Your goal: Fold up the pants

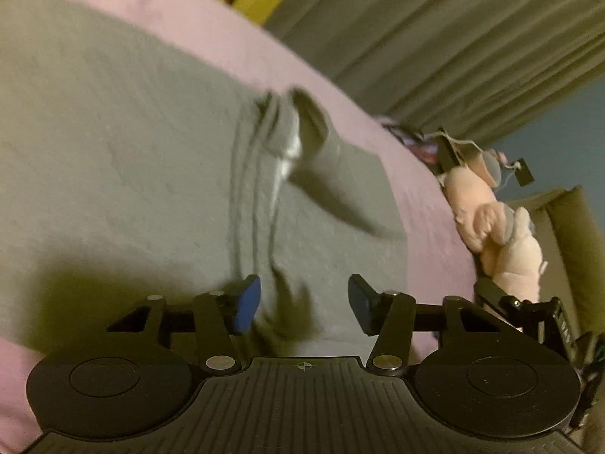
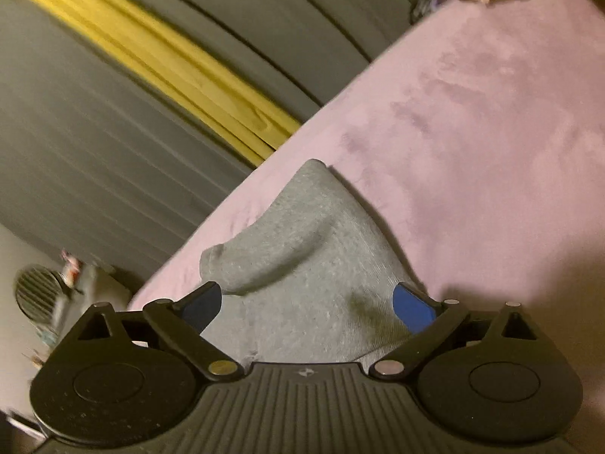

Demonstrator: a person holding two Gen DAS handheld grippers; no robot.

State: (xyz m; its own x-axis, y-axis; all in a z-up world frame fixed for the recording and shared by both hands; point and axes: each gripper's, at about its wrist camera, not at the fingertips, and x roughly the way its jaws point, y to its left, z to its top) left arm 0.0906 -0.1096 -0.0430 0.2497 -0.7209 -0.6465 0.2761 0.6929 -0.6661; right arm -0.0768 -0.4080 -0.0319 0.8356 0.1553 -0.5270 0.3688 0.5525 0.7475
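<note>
While both tools hang open and empty over the bed (image 2: 491,94), the grey pants (image 1: 132,151) lie flat on its pink cover. My left tool (image 1: 304,304) has the drawstring waist just ahead; my right tool (image 2: 306,306) sits over a bunched leg end, the cloth running away from it. A plush toy (image 1: 499,227) sits at the bed's edge, apart from the pants.

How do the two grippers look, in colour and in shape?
Both the left gripper and the right gripper look alike: matte black ribbed body, two round discs, black linkage arms with silver pivot pins, blue pads on the fingertips. No cables or sleeves show.
</note>
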